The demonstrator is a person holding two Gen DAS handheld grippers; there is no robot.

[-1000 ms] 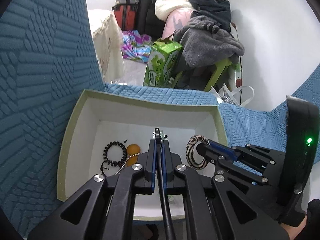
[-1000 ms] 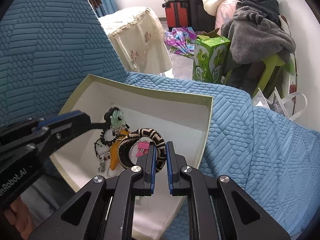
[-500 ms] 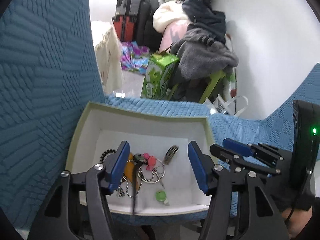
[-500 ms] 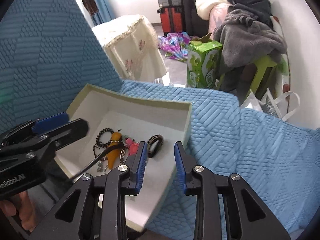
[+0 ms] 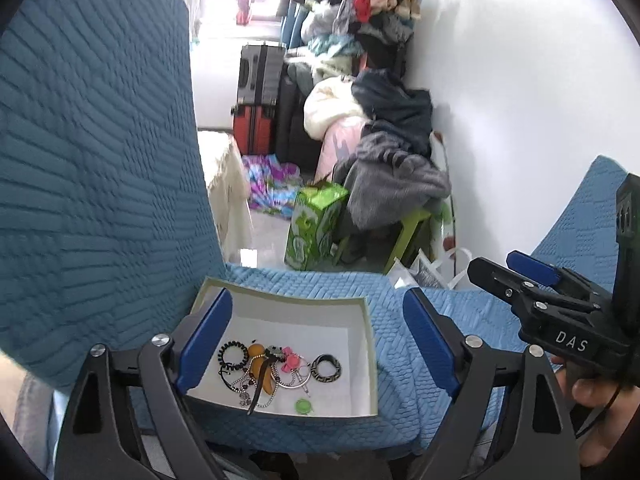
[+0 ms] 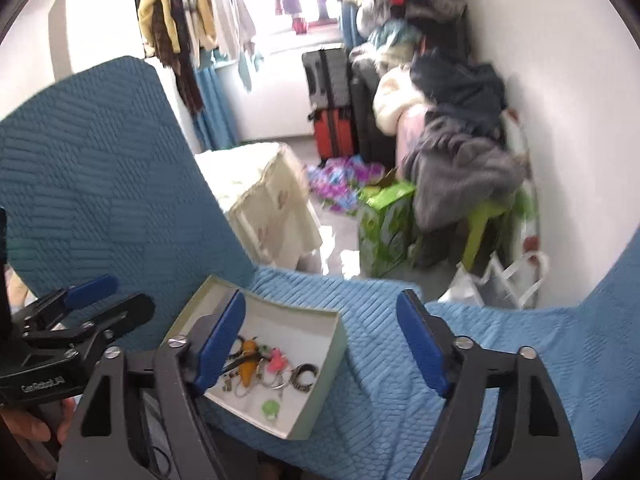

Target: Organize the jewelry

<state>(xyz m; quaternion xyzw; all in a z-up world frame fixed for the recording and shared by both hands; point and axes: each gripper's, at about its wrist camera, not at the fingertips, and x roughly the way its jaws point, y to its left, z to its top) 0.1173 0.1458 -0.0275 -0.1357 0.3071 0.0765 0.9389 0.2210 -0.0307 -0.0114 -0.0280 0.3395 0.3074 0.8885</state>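
Left wrist view: the left claw [image 5: 316, 340] and right claw [image 6: 320, 340] are both wide apart, holding nothing — the jewelry pile [image 5: 272, 368] lies inside the white cardboard box [image 5: 370, 344] on the blue quilted cover [image 5: 400, 420].

Both tools open, held side by side, nothing gripped.
Left tool [image 5: 318, 342]: blue-padded fingers [image 5: 206, 336] spread wide. Right tool [image 6: 320, 344]: fingers [image 6: 420, 344] equally wide apart. A bare hand [image 5: 596, 390] grips the right tool's handle; the left tool's hand [image 6: 32, 420] is partly visible.
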